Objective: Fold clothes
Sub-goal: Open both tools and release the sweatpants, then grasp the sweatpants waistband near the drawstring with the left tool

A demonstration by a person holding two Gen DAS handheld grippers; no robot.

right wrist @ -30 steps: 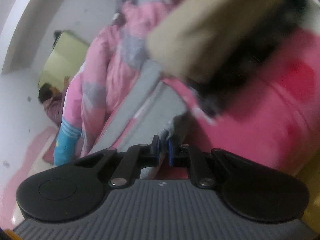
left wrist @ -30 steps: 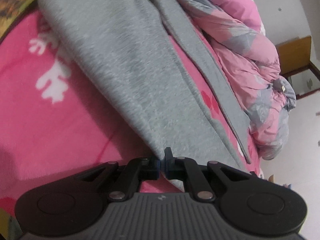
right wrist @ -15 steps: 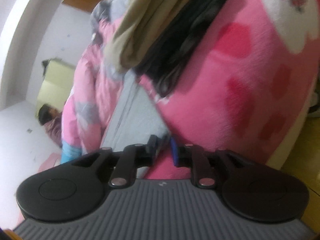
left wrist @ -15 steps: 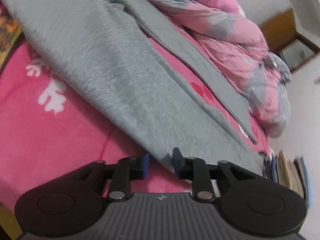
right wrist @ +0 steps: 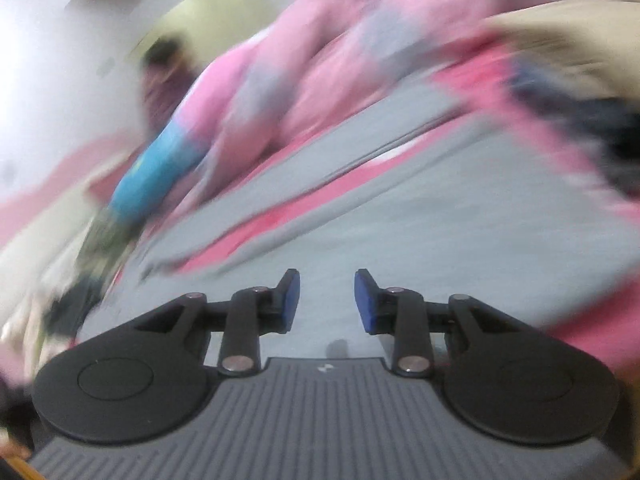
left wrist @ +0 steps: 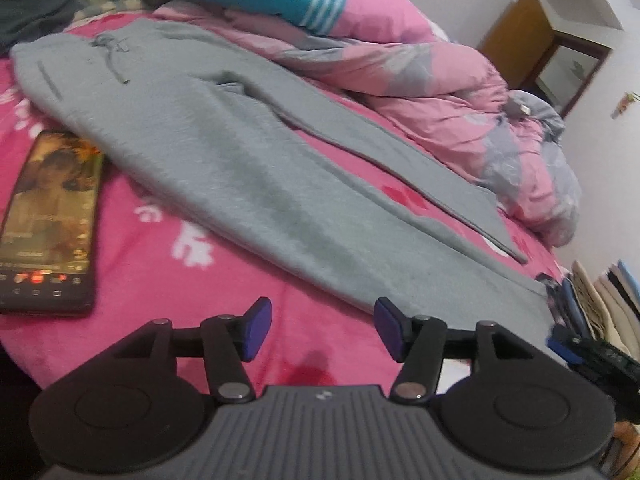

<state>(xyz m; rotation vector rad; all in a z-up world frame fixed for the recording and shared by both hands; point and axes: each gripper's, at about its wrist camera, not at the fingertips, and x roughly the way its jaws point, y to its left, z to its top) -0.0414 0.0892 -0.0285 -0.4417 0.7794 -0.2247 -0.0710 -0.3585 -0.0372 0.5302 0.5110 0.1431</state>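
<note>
Sweatpants, grey fleecy knit with drawstring waist, lie flat, legs long across pink plush bed cover. Left tool jaws opening, nothing between blue pads, hem just ahead. Glossy phone beside pants; puffy pink-grey quilt behind.

Right wrist view blurred: right tool jaws opening, empty, over grey fabric.
</note>
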